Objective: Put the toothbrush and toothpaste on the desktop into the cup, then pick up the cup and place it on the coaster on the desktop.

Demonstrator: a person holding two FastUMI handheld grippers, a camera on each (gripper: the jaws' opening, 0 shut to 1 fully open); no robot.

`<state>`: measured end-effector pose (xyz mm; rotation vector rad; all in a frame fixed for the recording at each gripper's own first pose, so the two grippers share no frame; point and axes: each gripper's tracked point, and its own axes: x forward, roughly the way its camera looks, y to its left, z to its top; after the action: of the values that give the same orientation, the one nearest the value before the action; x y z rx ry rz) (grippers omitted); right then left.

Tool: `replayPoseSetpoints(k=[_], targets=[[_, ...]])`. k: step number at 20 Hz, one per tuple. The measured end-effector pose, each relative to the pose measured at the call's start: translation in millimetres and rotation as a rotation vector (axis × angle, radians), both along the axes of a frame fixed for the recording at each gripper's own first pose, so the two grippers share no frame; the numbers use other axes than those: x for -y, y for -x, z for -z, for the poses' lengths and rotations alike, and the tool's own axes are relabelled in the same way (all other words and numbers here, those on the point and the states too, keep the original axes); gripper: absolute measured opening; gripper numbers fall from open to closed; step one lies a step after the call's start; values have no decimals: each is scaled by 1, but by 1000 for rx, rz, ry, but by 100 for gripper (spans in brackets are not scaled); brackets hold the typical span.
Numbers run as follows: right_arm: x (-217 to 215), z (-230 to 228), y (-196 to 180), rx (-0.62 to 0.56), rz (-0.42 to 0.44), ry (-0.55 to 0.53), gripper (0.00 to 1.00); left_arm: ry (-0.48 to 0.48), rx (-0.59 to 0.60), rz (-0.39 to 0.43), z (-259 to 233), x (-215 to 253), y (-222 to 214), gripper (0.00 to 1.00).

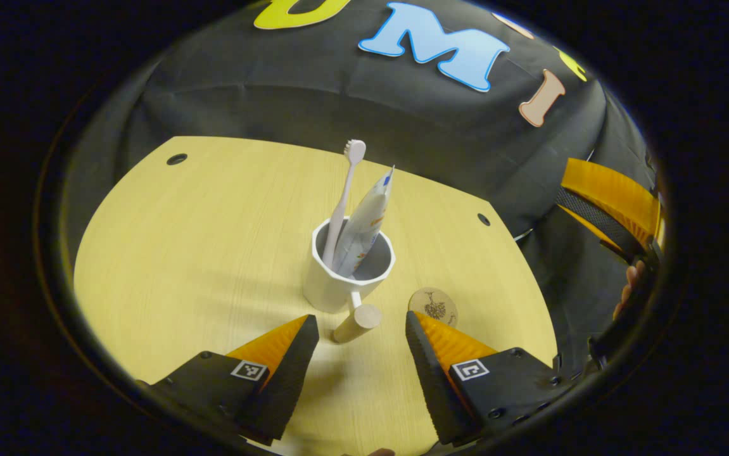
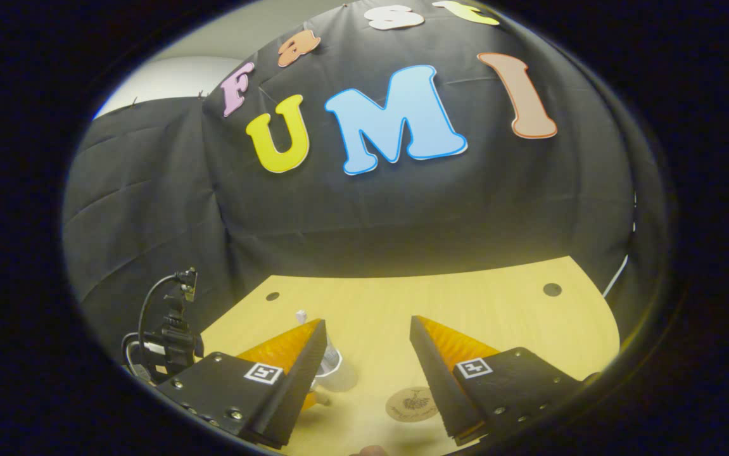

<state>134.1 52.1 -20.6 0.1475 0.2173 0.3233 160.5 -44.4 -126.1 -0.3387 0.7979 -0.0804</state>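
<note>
Cup (image 1: pixel 346 272), toothbrush (image 1: pixel 345 190) and toothpaste (image 1: pixel 364 225) loaded; you frame its handle (image 1: pixel 358 322) with wide left fingers (image 1: pixel 288 354); next, coaster (image 1: pixel 433 307).

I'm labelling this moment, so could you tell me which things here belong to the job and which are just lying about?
Job:
cup, on the desktop
toothbrush, in the cup
toothpaste, in the cup
coaster, bare
left gripper, open at the cup's handle
right gripper, open

Lying about:
camera stand, beside the desktop
</note>
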Motion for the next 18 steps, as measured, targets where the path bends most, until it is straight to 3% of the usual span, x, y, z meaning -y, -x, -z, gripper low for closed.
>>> replayPoseSetpoints(k=[2,4,10,11,12,13,14,15,18], targets=[[10,1,7,-1,18,9,84,-3,-10,-18,1,-1,-6,95],[16,2,14,1,29,22,84,-16,-39,-32,8,-4,-11,90],[36,12,28,-7,60,71,84,-52,-159,-46,33,-7,-20,89],[38,15,32,-11,63,74,84,-52,-176,-45,37,-6,-23,84],[41,17,34,-17,66,76,84,-56,-194,-46,41,-7,-24,88],[43,19,36,-22,70,75,84,-63,-208,-44,44,-7,-24,88],[46,21,37,-28,77,72,84,-66,-218,-46,46,-7,-26,82],[49,23,39,-36,83,68,84,-71,-223,-49,47,-7,-27,88],[55,30,41,-63,98,49,84,-87,-230,-52,50,-8,-35,86]])
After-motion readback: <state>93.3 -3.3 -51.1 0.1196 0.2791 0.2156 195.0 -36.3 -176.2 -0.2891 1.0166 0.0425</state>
